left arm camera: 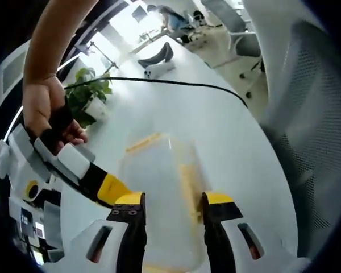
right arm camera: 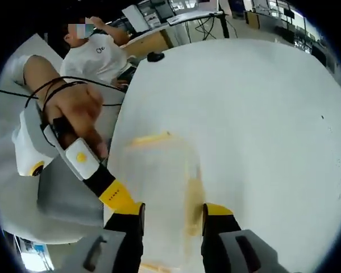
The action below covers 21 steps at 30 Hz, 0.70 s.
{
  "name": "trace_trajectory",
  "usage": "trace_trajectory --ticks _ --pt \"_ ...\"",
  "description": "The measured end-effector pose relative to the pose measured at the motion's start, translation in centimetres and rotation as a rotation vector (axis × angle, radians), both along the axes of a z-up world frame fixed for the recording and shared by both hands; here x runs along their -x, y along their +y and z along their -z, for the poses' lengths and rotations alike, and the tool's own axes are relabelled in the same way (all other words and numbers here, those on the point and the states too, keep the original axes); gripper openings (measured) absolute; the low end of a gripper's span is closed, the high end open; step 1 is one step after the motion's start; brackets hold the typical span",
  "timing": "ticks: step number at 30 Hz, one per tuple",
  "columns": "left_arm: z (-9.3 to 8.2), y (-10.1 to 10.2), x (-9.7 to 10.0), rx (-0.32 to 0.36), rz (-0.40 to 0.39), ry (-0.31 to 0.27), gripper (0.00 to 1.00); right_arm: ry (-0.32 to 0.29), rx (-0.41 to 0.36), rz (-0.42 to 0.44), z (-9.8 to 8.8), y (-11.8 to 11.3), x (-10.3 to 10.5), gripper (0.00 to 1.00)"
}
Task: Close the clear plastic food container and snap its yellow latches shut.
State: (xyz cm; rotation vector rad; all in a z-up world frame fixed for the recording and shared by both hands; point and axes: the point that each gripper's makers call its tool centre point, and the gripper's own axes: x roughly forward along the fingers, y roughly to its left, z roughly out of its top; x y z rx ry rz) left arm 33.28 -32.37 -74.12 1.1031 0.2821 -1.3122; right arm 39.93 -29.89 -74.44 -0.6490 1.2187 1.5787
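The clear container (left arm camera: 162, 187) sits on the white table (left arm camera: 216, 131), and both cameras look down on it from close above. In the left gripper view, the left gripper (left arm camera: 173, 207) hangs over the near end of the container with its jaws spread, one on either side of the box's width; whether the tips touch the plastic I cannot tell. A yellow latch (left arm camera: 143, 142) lies along the far edge of the container, and a second yellow strip (left arm camera: 188, 185) runs down the side nearest the right-hand jaw. Coming in beside the container from the other side is a second gripper, its yellow-tipped jaw (left arm camera: 111, 187) just beside the box, held by a hand (left arm camera: 48, 111). Beyond the container on the table stand a potted plant (left arm camera: 88, 96) and a black cable (left arm camera: 176, 84); a mesh-backed chair (left arm camera: 307, 102) stands off the table's edge.

In the right gripper view, the right gripper (right arm camera: 173, 219) is likewise spread over the near end of the container (right arm camera: 159, 182), with a yellow latch (right arm camera: 150, 138) at the far edge and another yellow strip (right arm camera: 193, 199) down the side. The other gripper's yellow tip (right arm camera: 116, 196) rests close against the container's side, gripped by a hand (right arm camera: 74, 111). The table (right arm camera: 244, 114) stretches bare past the container. A seated person (right arm camera: 99, 54) is beyond the table's far corner.
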Motion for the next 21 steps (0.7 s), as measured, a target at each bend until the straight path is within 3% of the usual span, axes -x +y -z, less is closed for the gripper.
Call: trace_trajectory --ticks 21 --pt "-0.08 -0.07 -0.16 -0.016 -0.071 0.025 0.29 -0.028 0.048 -0.028 -0.19 0.50 0.42 0.29"
